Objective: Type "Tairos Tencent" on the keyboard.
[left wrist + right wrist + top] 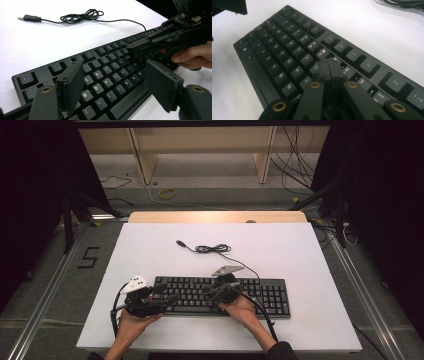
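Both hands sit at the table's near edge: left gripper (pixel 167 299) over the keyboard (pixel 272 295) left end, right gripper (pixel 212 292) mid-board. Left gripper view: jaws wide, empty, above letter keys. Right gripper view: jaws closed together, tips over the keys.

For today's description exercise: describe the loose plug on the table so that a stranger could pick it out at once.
Start at the white table and find the black keyboard near its front edge. Follow the thin black cable from the keyboard's back to a small coiled tangle. Beyond it lies the USB plug, the only metal-tipped end, lying free.
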The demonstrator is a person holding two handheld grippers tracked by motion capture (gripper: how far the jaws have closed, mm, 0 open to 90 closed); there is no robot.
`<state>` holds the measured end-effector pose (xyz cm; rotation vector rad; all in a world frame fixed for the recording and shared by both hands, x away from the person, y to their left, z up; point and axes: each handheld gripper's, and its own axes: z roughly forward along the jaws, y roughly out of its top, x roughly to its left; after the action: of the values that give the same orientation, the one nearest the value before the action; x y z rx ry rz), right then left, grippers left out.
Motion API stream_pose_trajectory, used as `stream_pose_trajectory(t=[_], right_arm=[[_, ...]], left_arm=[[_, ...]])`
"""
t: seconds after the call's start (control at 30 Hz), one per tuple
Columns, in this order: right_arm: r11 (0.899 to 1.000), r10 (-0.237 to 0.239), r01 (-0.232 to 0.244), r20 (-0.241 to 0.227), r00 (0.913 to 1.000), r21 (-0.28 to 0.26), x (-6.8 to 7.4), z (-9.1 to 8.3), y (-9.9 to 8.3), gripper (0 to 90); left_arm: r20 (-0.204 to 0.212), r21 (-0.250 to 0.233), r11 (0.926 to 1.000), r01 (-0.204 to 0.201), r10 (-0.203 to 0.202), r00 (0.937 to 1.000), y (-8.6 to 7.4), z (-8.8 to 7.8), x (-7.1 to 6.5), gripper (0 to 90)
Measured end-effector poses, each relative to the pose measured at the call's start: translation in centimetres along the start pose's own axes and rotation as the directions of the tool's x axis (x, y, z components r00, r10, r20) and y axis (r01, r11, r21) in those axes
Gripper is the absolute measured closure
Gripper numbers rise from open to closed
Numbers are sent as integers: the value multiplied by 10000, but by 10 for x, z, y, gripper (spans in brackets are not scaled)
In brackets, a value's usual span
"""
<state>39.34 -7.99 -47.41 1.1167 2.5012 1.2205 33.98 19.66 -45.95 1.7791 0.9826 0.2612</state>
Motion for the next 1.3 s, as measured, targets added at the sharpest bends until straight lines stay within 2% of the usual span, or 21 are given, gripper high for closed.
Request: stream_pose_trajectory(t=[0.6,0.93,1.17,1.3], right_arm=[[9999,13,-14,74,10000,115,1,5,-1,900],[9999,-50,45,308,9995,162,4,8,-4,900],[9995,324,-324,58,9995,-13,2,3,-2,872],[9995,280,-280,-2,9996,-153,4,0,-2,844]], left_arm=[[4,22,10000,-15,15,10000,0,1,0,310],[1,-1,10000,-8,8,10000,0,1,1,309],[-74,18,10000,8,-8,10000,0,1,3,308],[-109,26,10000,10,-10,9999,0,1,4,309]])
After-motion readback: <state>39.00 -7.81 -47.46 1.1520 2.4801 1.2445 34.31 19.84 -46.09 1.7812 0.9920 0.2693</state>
